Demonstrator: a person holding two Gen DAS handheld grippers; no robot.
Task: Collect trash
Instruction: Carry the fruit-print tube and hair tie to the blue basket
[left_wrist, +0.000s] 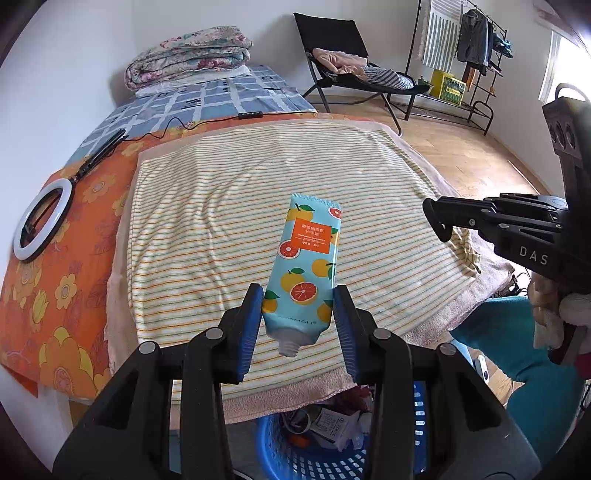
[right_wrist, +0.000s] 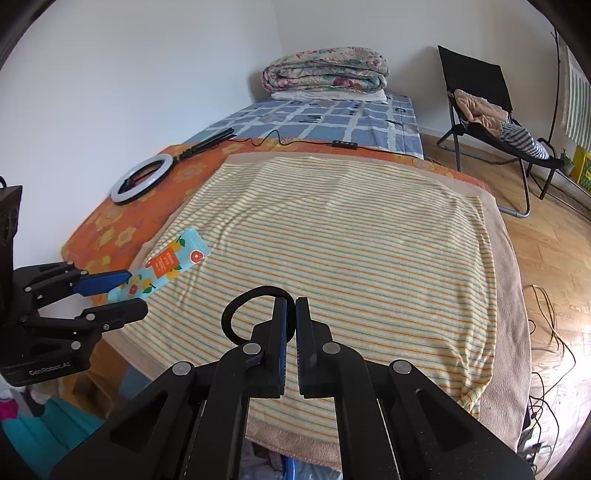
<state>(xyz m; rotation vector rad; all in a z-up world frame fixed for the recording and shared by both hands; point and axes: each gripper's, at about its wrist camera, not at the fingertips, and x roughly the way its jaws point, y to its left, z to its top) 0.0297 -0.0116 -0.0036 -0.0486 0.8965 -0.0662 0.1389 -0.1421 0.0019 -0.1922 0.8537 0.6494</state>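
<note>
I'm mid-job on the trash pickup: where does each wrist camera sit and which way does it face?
Left wrist: on the left gripper, angled down over the striped towel; its jaws clamp a capless fruit-print tube; blue plastic basket below.
Right wrist: on the right gripper, facing down the bed; jaws shut on a black hair-tie loop.
Shared: towel, tube, white ring light, folded quilt, black folding chair; each shows the other gripper.
</note>
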